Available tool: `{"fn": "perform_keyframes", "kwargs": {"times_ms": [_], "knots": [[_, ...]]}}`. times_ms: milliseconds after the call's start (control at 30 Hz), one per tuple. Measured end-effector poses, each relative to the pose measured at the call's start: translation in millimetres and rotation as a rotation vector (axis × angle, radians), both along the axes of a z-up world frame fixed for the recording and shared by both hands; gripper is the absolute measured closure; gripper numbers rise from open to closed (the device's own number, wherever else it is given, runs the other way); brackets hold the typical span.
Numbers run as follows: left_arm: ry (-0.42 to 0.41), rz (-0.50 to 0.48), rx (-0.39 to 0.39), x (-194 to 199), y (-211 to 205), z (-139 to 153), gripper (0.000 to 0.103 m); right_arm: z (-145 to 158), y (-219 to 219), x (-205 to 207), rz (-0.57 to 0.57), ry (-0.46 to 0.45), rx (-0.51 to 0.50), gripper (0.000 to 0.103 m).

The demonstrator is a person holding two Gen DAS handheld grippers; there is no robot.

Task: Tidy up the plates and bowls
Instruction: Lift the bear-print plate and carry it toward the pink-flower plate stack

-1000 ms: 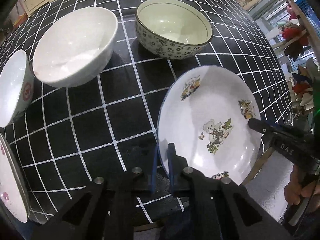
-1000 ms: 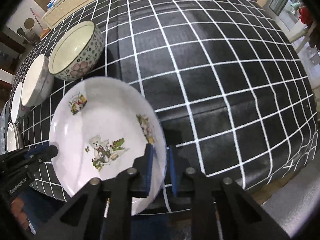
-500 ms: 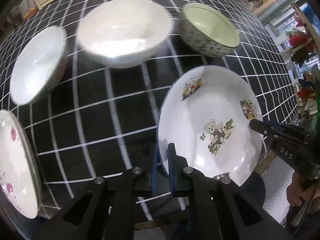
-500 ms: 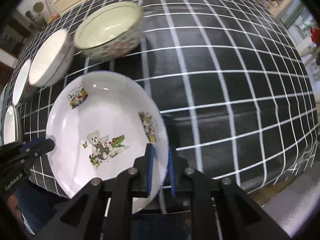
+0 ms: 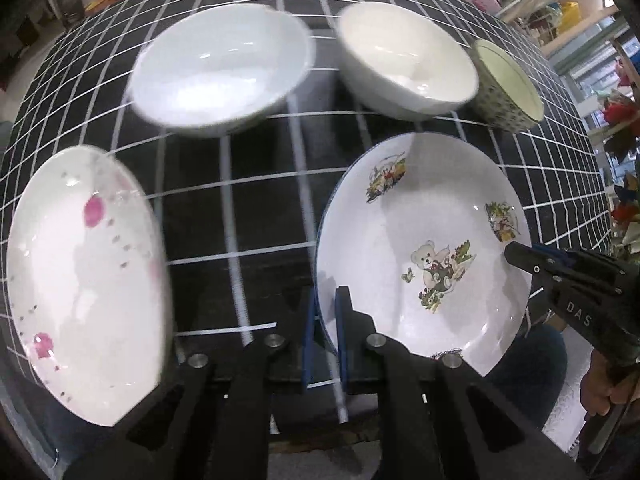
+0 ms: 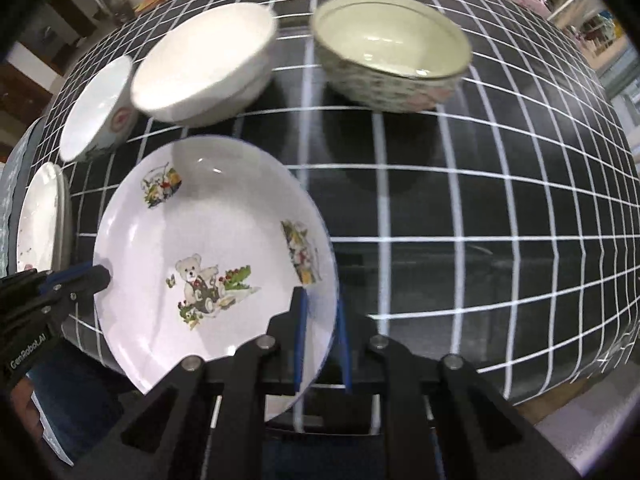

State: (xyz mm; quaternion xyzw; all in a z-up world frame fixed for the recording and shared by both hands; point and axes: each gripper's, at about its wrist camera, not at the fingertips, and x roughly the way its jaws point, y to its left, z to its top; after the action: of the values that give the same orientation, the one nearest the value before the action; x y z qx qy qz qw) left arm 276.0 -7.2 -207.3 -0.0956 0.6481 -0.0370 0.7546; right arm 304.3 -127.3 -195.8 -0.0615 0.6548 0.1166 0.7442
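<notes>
A white plate with a teddy-bear print (image 5: 424, 240) (image 6: 212, 248) hangs above the black checked tablecloth (image 5: 248, 216) (image 6: 460, 208). My left gripper (image 5: 325, 304) is shut on its left rim and my right gripper (image 6: 320, 304) is shut on its right rim. A white plate with pink flowers (image 5: 80, 288) (image 6: 38, 220) lies at the left. Behind stand a white bowl with a red mark (image 5: 220, 68) (image 6: 100, 108), a plain white bowl (image 5: 404, 60) (image 6: 204, 64) and a floral-patterned bowl (image 5: 508, 88) (image 6: 392, 52).
The table's near edge runs just under the held plate, with the floor (image 6: 580, 420) beyond it. A person's hand (image 5: 604, 384) grips the right tool's handle. Shelves and clutter (image 5: 616, 128) stand past the table's right side.
Both grippers have carried the bear plate to the left along the table's near edge. The pink-flowered plate and the red-marked bowl have come further into view.
</notes>
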Motion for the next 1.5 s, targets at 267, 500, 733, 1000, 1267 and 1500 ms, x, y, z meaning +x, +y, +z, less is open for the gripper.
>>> {"fn": "perform_keyframes", "kwargs": {"times_ms": [267,500,733,1000,1267,1500], "knots": [[-0.008,0.048,0.019,-17.6,42.8,-0.6,0.094,7.3,31.8,-19.4,0.046,0.005,0.016,0.085],[-0.013,0.059,0.007,-27.4,61.1,-0.3,0.094,7.7,28.7,-18.5,0.054,-0.004,0.001,0.085],[-0.024,0.050,0.014,-19.3,44.4,-0.2,0.094,1.0,16.1,-0.9,0.063,0.007,-0.030,0.082],[-0.024,0.015,0.024,-11.3,33.9,-2.2,0.094,1.8,22.8,-5.0,0.073,-0.019,-0.115,0.079],[-0.049,0.009,0.009,-11.9,34.1,9.9,0.094,-6.4,15.9,-2.8,0.001,0.019,-0.031,0.080],[-0.074,0.019,0.031,-13.1,40.7,33.3,0.094,9.4,23.2,-2.7,0.001,-0.005,-0.009,0.079]]}}
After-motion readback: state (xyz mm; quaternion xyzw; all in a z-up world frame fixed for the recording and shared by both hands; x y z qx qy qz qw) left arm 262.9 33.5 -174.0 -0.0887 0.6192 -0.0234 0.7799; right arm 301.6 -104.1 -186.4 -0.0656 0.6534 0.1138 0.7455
